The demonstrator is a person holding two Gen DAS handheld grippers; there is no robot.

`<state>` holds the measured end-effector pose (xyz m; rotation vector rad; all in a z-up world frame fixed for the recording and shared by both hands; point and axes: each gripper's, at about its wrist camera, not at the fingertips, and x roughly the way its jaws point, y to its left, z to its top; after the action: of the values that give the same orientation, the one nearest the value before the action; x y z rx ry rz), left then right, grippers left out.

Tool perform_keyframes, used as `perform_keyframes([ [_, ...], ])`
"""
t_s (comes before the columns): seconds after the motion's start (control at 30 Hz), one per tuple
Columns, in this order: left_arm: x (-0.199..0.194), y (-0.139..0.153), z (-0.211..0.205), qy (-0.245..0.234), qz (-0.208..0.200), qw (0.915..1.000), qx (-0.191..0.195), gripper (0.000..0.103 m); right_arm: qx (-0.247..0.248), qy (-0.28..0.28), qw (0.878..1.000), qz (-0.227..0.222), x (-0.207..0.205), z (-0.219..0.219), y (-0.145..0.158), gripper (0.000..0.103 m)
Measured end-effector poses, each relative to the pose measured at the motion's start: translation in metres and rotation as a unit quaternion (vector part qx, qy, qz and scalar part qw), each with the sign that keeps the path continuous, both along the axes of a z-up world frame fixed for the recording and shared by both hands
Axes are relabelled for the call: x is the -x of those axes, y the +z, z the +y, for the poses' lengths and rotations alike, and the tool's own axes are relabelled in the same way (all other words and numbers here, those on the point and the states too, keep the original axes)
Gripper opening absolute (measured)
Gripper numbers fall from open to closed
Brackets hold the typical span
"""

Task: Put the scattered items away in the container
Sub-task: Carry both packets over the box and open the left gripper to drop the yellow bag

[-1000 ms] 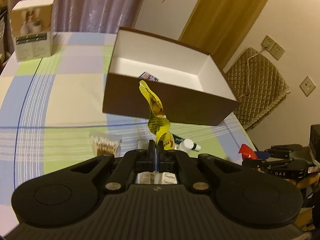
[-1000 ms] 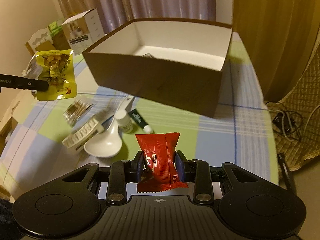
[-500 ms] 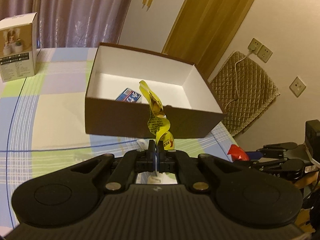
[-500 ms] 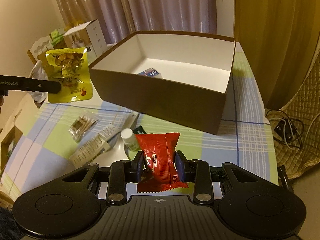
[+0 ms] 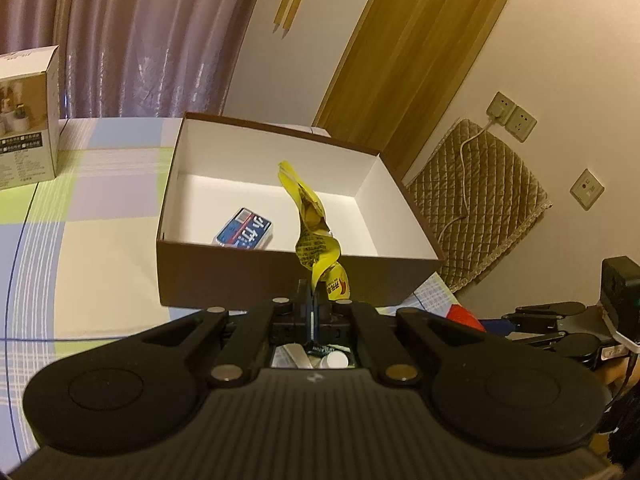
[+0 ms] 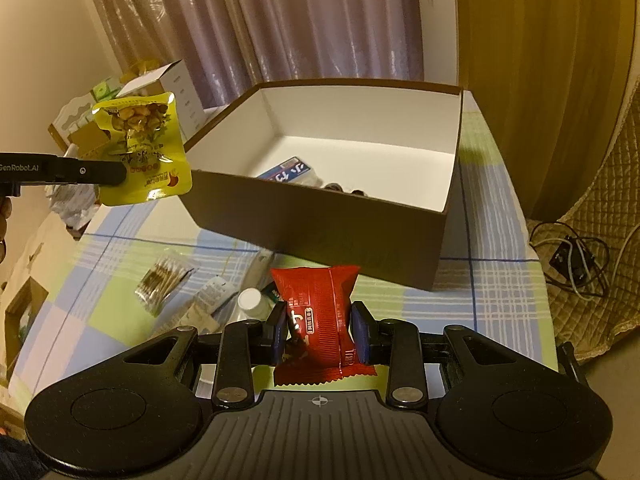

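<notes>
**Two packets in the air, box just ahead**

The left gripper (image 5: 312,300) has its jaws pressed together on the bottom edge of a yellow snack pouch (image 5: 310,224), which stands up twisted and limp from the pinch. The right gripper (image 6: 320,330) pinches a red snack packet (image 6: 316,312) across its middle, jaws part-spread around its bulk.

In the left wrist view the brown cardboard box (image 5: 224,276) fills the frame from 10 to 2 o'clock, its near wall just beyond the fingertips; a blue card pack (image 5: 244,234) already lies on its white floor. From the right wrist, the box sits at 12 o'clock and the pouch at 9 o'clock, short of the box's corner. Cotton swabs (image 6: 164,280) and a small white bottle (image 6: 250,304) wait on the checked cloth (image 6: 492,280) at 8 to 9 o'clock.

Risks, as I judge them: the pouch is held by a thin edge (slippery foil) and could slide free before clearing the rim. Either packet released too early would land outside, and a low approach could knock the wall and shove the light box.
</notes>
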<state>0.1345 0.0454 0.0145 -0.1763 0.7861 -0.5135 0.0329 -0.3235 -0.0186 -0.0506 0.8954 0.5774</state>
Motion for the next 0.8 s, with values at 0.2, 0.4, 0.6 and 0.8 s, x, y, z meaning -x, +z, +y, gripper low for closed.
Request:
perform_keyframes([
  [0.2,-0.014,0.005,-0.003,-0.007,-0.010,0.9999,0.003,0.000,0.004,-0.006,1.000,-0.014,-0.014,0.000,0.009,0.036],
  [0.4,-0.034,0.008,-0.012,-0.017,-0.019,0.9997,-0.004,0.000,0.000,-0.015,0.999,-0.045,-0.042,0.003,0.024,0.036],
  [0.6,-0.058,0.009,-0.025,-0.031,-0.025,0.9991,-0.017,0.000,-0.003,-0.017,0.997,-0.071,-0.072,0.012,0.037,0.036],
  [0.8,-0.081,0.011,-0.032,-0.042,-0.033,0.9981,-0.030,0.000,0.003,-0.014,0.997,-0.078,-0.095,0.021,0.038,0.036],
])
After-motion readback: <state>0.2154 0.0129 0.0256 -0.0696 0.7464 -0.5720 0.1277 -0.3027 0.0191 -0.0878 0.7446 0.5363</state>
